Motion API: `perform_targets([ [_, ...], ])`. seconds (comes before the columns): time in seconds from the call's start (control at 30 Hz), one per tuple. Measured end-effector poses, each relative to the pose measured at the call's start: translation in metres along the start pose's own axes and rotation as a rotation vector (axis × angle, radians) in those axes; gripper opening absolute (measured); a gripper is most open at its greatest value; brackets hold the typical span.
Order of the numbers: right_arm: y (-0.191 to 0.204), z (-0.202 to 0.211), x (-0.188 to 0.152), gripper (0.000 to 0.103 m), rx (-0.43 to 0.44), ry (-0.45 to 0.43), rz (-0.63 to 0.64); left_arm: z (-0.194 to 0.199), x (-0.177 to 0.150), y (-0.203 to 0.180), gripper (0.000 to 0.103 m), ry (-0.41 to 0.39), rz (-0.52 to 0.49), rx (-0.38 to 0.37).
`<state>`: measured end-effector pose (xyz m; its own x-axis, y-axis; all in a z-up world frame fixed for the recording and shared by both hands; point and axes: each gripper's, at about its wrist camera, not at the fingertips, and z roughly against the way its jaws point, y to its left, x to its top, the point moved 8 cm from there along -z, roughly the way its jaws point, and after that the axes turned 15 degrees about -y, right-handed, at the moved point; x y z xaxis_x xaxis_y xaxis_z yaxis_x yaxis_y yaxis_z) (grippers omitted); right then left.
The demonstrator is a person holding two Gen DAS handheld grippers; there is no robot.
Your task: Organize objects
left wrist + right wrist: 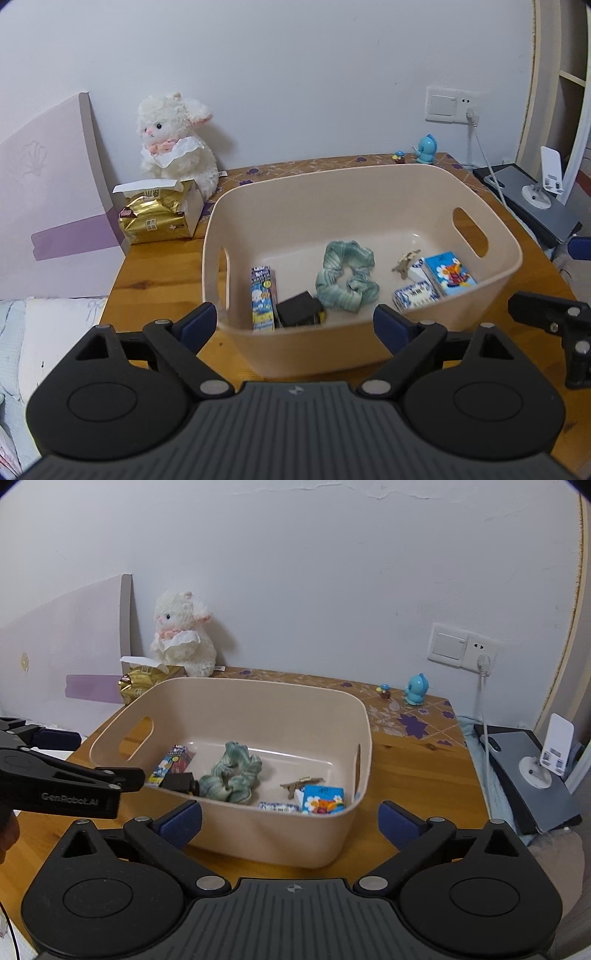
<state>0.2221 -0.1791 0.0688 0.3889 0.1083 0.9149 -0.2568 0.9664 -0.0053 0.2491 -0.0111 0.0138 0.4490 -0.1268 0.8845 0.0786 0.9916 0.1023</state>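
One beige bin [369,192] takes up most of the wooden table [162,273] before us, its long axis running left to right in the left wrist view, with a handle slot cut in each short end wall. We hold both tools just short of its near wall, neither touching it: our left gripper [295,325] has its blue-padded fingers spread wide with nothing between them, and our right gripper [290,821] is spread just as wide and equally bare. Inside the bin, the biggest item we see is a green striped scrunchie [347,280] lying flat near the middle of the floor. To its right, against the end wall, a blue cartoon-printed packet [448,273] leans with its long axis pointing from the near wall toward the far right corner, and a smaller blue-and-white patterned packet [415,295] lies just in front of it. Against the left end wall a long blue box [263,299] lies with its long axis running from the near wall toward the back. A small black box [301,312] sits just beside it, near the scrunchie. A small brownish hair clip [404,260] rests between the scrunchie and the cartoon packet. Behind the bin we see a white plush lamb [177,140], a gold tissue pack [155,214], and a little blue figurine [426,147].
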Motion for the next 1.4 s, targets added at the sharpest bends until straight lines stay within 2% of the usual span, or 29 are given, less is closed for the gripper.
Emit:
perform_targets([
  [0.13,0.002,0.015,-0.006,0.103,-0.005,-0.010,0.002,0.024,-0.007,0.000,0.092,0.004,0.019,-0.019],
  [0.37,0.006,0.045,-0.024,0.103,0.006,0.014,-0.030,0.066,-0.014,0.005,0.092,-0.028,0.012,-0.002],
  [0.73,0.004,0.091,-0.045,0.103,-0.035,0.031,-0.012,0.123,-0.032,0.010,0.092,-0.063,0.049,0.006],
  [1.4,0.016,0.137,-0.044,0.103,-0.022,0.004,0.020,0.164,-0.051,-0.004,0.091,-0.045,0.048,-0.022],
])
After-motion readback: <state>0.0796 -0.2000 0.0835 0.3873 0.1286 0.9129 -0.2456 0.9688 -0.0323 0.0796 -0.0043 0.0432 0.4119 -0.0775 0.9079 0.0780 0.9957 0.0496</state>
